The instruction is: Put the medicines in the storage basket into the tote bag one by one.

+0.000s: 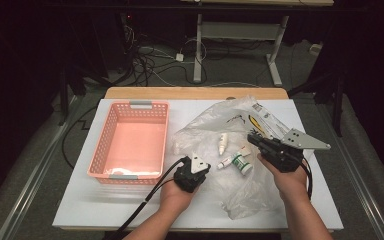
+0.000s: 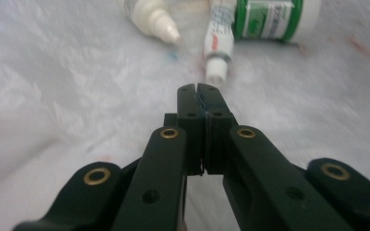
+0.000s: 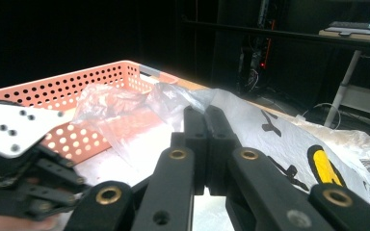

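Both sets of jaws pressed together, nothing held. Left gripper (image 1: 198, 163) noses toward the small tube (image 2: 218, 50), lower centre of the high view, on the crumpled plastic bag (image 1: 240, 192).

Risk: closed tips could shove the tube or snag film, because the bag is slippery.

Count: one tube, one dropper bottle (image 2: 153, 19), one green-labelled jar (image 2: 274, 19), one pink basket (image 1: 111, 150). Right gripper (image 1: 254, 136) hovers nearby.
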The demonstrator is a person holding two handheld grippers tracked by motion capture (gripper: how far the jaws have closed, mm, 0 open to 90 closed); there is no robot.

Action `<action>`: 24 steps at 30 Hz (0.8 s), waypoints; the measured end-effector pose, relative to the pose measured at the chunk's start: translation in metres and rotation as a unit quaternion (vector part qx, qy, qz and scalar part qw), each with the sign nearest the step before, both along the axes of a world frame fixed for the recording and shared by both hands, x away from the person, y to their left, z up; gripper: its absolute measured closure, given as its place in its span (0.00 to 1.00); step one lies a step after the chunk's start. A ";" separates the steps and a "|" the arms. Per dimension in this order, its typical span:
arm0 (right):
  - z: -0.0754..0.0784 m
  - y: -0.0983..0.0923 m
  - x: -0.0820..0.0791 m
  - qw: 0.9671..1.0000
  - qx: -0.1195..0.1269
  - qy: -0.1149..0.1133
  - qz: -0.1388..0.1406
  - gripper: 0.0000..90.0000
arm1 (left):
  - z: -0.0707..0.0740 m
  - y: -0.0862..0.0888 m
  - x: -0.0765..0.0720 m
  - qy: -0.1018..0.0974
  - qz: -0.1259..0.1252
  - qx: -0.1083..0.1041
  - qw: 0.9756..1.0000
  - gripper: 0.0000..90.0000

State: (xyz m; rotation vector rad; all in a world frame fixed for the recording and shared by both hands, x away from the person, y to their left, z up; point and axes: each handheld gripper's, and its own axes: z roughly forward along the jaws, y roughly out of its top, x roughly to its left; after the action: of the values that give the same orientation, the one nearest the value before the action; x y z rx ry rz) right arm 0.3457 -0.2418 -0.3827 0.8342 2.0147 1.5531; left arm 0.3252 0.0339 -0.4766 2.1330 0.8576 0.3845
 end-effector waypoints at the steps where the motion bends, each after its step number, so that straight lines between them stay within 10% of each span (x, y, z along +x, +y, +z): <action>1: 0.000 0.000 0.000 1.000 0.000 0.001 0.000 1.00 | 0.000 0.004 -0.005 0.001 -0.002 0.000 1.000 0.96; 11: 0.001 -0.005 0.000 1.000 0.005 -0.001 -0.008 1.00 | -0.007 0.027 -0.030 0.006 -0.013 -0.027 1.000 0.84; 24: 0.014 -0.023 -0.001 0.999 0.021 -0.017 -0.029 1.00 | -0.012 0.030 -0.024 0.049 0.007 -0.024 0.998 0.22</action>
State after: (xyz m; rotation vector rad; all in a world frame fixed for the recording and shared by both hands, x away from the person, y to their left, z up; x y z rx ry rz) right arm 0.3442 -0.2648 -0.3690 0.8678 1.9234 1.5708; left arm 0.3016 0.0638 -0.4882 2.1174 0.9299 0.2652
